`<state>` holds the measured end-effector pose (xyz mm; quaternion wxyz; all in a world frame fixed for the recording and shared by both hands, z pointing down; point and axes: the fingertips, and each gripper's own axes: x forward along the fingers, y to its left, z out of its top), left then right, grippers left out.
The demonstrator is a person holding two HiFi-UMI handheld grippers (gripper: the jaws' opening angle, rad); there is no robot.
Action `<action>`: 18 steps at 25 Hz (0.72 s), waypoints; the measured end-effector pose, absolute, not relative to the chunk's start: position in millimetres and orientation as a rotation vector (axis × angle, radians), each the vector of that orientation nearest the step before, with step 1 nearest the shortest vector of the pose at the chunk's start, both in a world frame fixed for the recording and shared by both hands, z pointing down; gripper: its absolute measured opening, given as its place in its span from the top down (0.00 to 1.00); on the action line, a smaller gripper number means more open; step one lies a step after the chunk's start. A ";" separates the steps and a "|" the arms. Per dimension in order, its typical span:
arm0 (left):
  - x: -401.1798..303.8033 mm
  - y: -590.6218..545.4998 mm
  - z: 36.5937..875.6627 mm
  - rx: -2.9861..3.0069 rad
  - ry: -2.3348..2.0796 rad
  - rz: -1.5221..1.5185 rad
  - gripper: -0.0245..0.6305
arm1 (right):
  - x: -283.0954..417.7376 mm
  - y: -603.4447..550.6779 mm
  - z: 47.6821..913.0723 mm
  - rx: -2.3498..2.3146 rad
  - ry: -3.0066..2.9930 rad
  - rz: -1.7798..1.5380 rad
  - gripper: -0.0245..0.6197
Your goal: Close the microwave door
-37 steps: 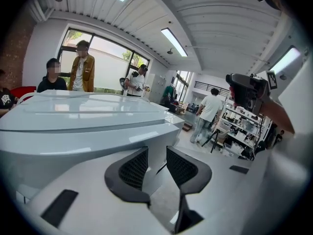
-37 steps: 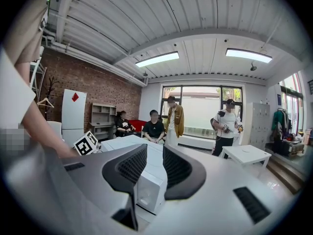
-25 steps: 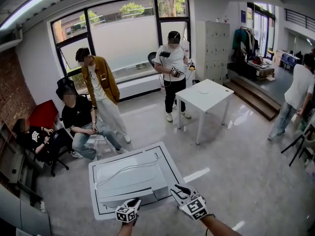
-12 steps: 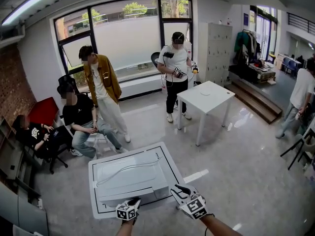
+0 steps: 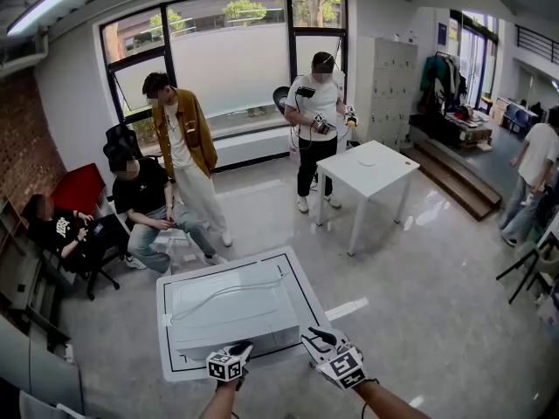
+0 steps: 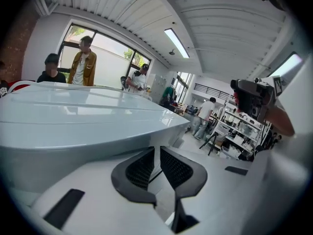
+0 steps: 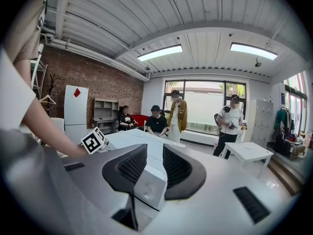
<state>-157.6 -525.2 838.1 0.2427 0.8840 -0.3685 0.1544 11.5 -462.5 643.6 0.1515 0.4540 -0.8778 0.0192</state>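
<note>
Head view shows the white microwave [image 5: 227, 308] on the tabletop [image 5: 307, 297], with both claws at its near edge. The left claw [image 5: 240, 349] has just been closing and its jaws are now together, with nothing between them. The right claw [image 5: 316, 339] has its jaws apart, and the microwave's corner shows between them. The marker cubes [image 5: 225, 367] carry only black square patterns.

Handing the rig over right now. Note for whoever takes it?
Left gripper: jaws have just closed, nothing between them; it sits at the microwave's front edge.
Right gripper: jaws apart, the microwave's right front corner in line between them; contact unclear.
Microwave stands on the white table.
Done: from above, the door looks flush, nothing swung out.
Left: no view shows the front squarely, so confirm it is latched, then back off.
</note>
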 end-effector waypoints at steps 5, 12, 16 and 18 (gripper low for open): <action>-147.8 -512.5 798.8 2.452 -0.973 0.291 0.80 | 11.0 -465.5 639.4 1.309 -2.522 0.054 0.80; -172.2 -498.1 716.8 2.553 -1.052 0.102 0.80 | 4.8 -471.3 637.2 1.307 -2.545 0.049 0.80; -197.7 -487.5 675.0 2.599 -1.141 0.028 0.80 | -1.4 -468.0 633.9 1.290 -2.562 0.036 0.80; -209.1 -481.8 658.1 2.632 -1.191 0.019 0.80 | -3.7 -466.8 631.8 1.284 -2.570 0.028 0.80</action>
